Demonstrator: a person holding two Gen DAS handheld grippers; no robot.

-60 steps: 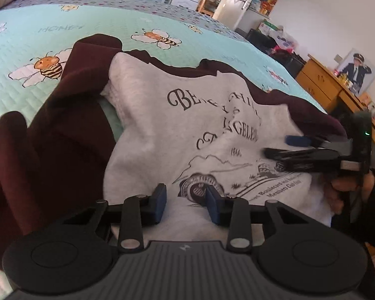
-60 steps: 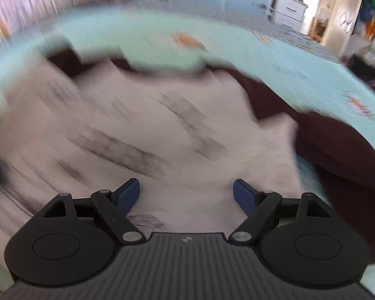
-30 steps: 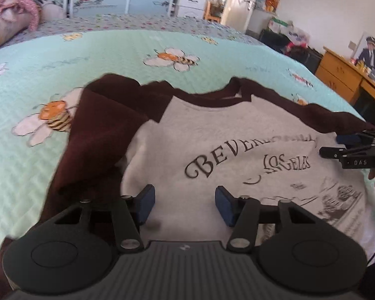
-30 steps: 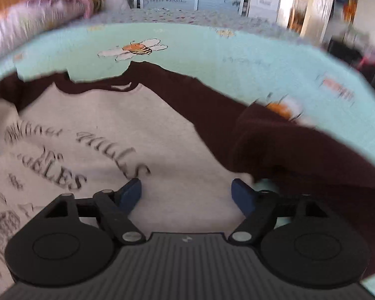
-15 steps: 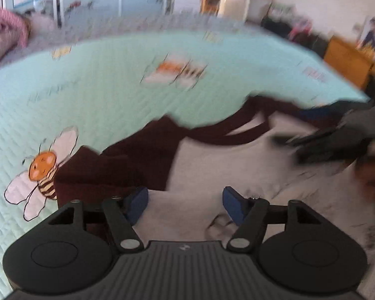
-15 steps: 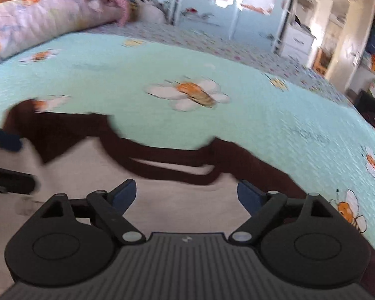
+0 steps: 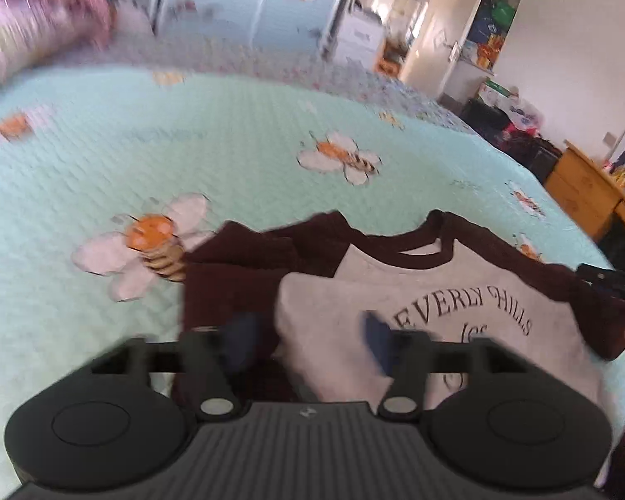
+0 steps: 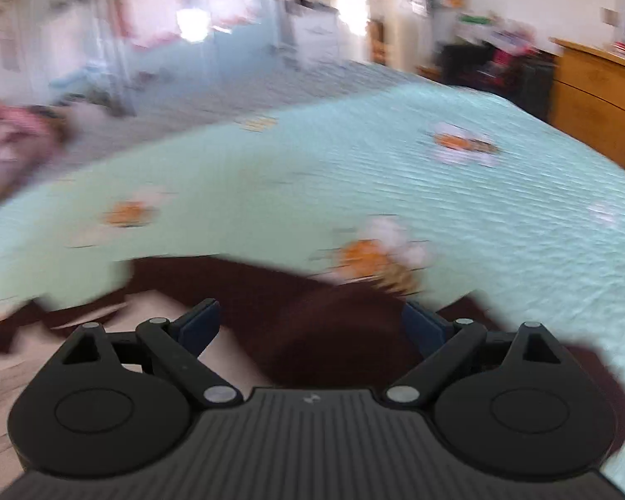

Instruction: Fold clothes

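Motion blur smears the right wrist view — the sweatshirt shows only as a maroon mass, its lower part hidden behind the right gripper body

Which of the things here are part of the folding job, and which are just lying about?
Part of the job:
- sweatshirt, grey with dark maroon sleeves
- left tongs, open
- right tongs, open
- bee-print bedspread it lies on

Just lying about:
- wooden dresser
- pink bedding
- white drawers
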